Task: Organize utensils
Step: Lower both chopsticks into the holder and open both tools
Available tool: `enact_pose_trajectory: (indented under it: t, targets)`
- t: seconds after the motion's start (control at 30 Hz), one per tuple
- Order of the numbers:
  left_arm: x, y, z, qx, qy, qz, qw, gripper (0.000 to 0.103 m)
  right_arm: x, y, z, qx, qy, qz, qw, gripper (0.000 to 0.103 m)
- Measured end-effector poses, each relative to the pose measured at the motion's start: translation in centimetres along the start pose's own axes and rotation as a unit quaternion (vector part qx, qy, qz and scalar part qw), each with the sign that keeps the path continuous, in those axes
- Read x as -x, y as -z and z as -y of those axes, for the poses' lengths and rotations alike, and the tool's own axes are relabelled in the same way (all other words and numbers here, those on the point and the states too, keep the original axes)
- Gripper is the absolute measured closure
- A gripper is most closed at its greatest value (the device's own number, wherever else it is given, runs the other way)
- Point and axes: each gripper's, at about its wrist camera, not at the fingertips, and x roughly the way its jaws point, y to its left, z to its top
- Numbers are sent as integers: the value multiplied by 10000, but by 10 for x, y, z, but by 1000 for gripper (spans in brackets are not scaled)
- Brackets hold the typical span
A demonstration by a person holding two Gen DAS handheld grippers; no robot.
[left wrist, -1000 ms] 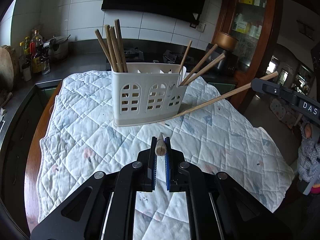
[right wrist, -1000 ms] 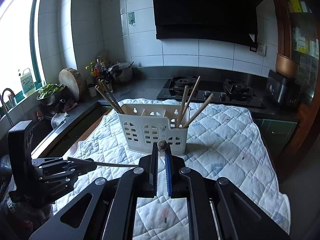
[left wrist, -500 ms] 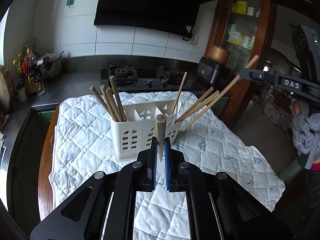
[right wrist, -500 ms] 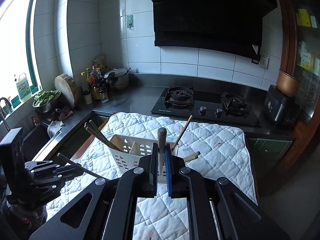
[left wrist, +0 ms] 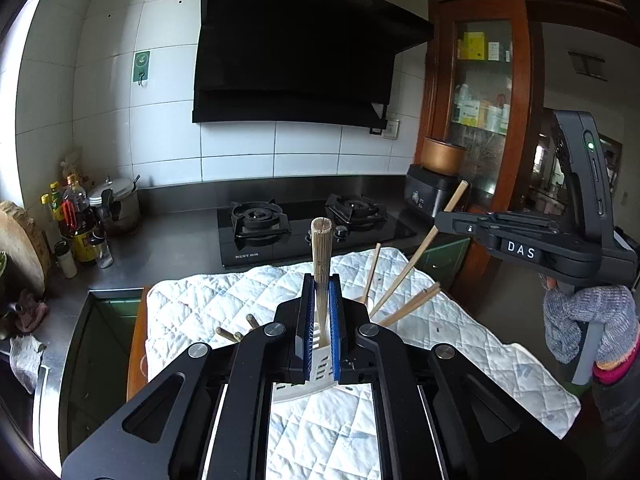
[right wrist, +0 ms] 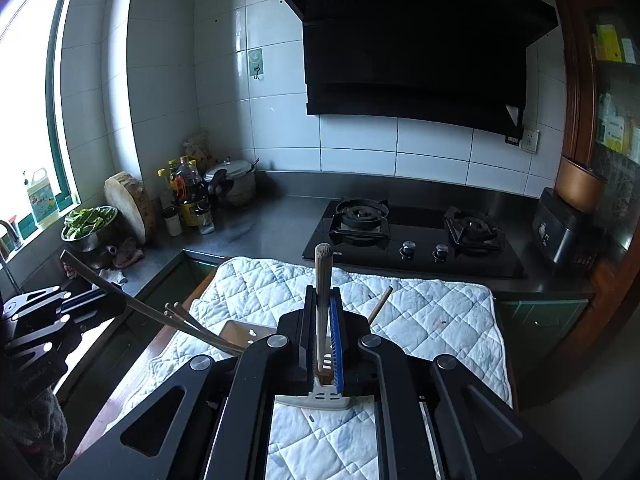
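My left gripper (left wrist: 322,286) is shut on a pale wooden chopstick (left wrist: 321,248) that stands upright between its blue pads. Below it, mostly hidden by the fingers, is the white slotted utensil holder (left wrist: 320,364), with chopsticks leaning out on its right (left wrist: 406,305) and left (left wrist: 229,334). My right gripper (right wrist: 323,294) is shut on a darker chopstick (right wrist: 322,276), also above the holder (right wrist: 240,330). From the left wrist view the right gripper (left wrist: 440,222) holds its chopstick (left wrist: 418,250) slanting down toward the holder. The left gripper (right wrist: 118,300) appears at the left of the right wrist view.
The holder stands on a white quilted cloth (left wrist: 460,344) over a wooden table. Behind are a gas hob (right wrist: 416,236), steel counter, bottles (right wrist: 188,200), a pot and a chopping block (right wrist: 128,208). A gloved hand (left wrist: 588,320) grips the right tool.
Both grippers have risen with their chopsticks. The holder has dropped low in both views and is now largely hidden behind the fingers. The right chopstick's lower end moved in toward the holder.
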Motion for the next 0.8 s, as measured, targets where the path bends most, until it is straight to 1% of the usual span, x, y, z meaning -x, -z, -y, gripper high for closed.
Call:
enact_pose_trajectory:
  t: [0.1,0.33,0.57,0.7,0.8]
  targets:
    - [-15,-3,-6,9,-148,-151,9998,98,-16,2,-1,75,117,-115,9998,96]
    - [-51,-1,-23,150,-338,-608,9975,98,-52,20,8,-10,126,-469,9988,96]
    - [-80,9,-34,336,-321,-987,9940,97,-76,32,10,-35,102,-699,9975,96]
    - [-91,16,-34,372,-297,-1125,9925,97,-85,35,10,-1,126,-791,9968,96]
    - [-93,19,-33,335,-312,-1159,9922,97,-87,37,11,5,109,-804,9967,96]
